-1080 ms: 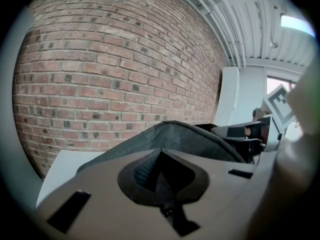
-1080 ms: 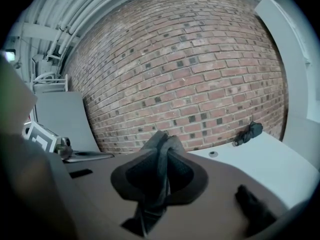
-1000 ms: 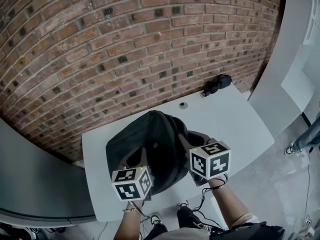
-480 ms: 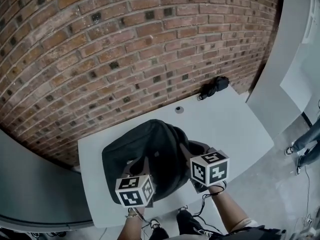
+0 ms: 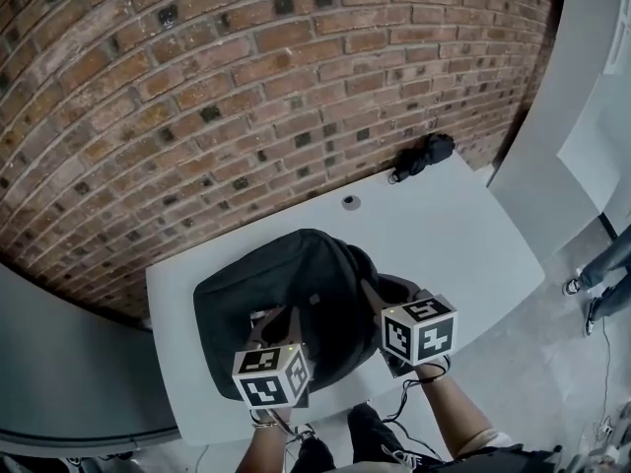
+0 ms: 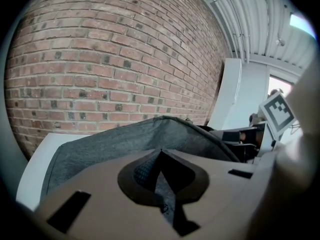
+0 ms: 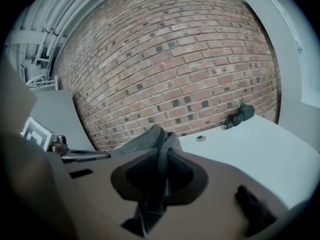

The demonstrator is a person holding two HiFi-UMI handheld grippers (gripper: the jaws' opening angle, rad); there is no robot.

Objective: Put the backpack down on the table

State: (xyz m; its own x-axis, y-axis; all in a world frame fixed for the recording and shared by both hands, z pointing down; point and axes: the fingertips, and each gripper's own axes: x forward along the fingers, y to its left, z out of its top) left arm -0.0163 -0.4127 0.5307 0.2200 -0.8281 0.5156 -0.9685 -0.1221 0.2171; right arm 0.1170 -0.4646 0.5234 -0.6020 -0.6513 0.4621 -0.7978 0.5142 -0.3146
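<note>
A dark grey backpack (image 5: 286, 289) lies slumped on the white table (image 5: 454, 235), toward its near left part. My left gripper (image 5: 279, 321) is at the pack's near edge, shut on grey fabric (image 6: 160, 179) that runs up between its jaws. My right gripper (image 5: 383, 302) is at the pack's near right side, shut on a bunched fold of the same fabric (image 7: 160, 139). In the left gripper view the pack's body (image 6: 125, 141) fills the middle. The fingertips themselves are buried in cloth.
A black bundle (image 5: 426, 154) sits at the table's far right corner and a small round disc (image 5: 350, 202) lies near the far edge. A brick wall (image 5: 246, 87) stands right behind the table. White panels (image 5: 552, 116) and a person's legs (image 5: 603, 282) are on the right.
Both grippers have come down with the backpack. The pack has sunk and spread wider and flatter over the table's left part.
</note>
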